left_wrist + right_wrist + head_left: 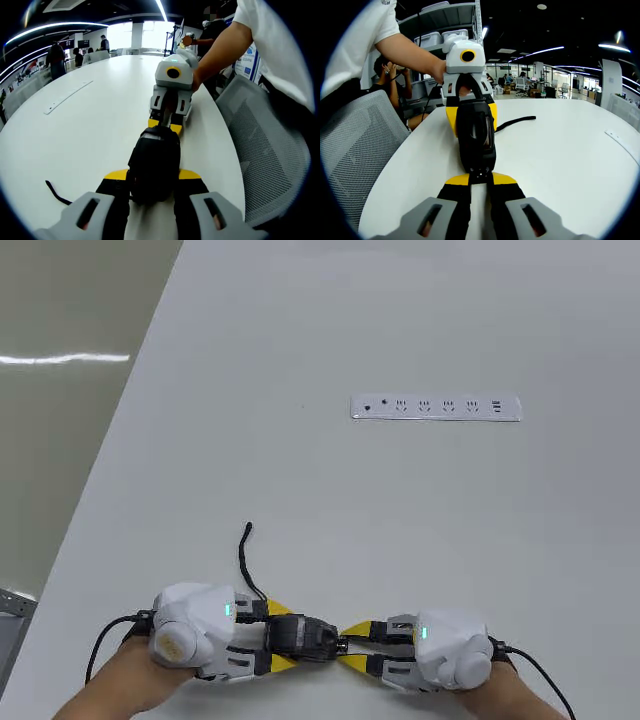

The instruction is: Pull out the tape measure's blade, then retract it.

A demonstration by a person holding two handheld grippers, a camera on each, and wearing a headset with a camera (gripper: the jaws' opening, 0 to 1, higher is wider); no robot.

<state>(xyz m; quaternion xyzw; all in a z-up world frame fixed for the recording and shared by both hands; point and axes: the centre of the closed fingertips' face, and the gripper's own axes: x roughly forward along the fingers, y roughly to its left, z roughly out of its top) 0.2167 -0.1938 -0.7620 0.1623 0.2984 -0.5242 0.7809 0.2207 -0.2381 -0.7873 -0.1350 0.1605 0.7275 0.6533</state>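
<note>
While the left gripper (285, 636) clamps the black case of the tape measure (303, 637) between its yellow-tipped jaws, the right gripper (352, 644) meets it nose to nose, its jaws drawn almost together at the case's mouth. They seem to pinch the blade's end tab, though the tab is too small to make out. On the white worktop (330, 510), the tape measure sits well apart from the power strip (436, 407), on the person's side of it, and a black wrist strap (245, 558) trails from the case towards the power strip.

No blade shows between the grippers, so I judge the task to be at its very start, with the pull not yet begun. The next move probably calls for the left gripper to anchor the case while the right draws straight away along the blade's line, holding its pinch firmly enough that the tab cannot slip and snap back.
</note>
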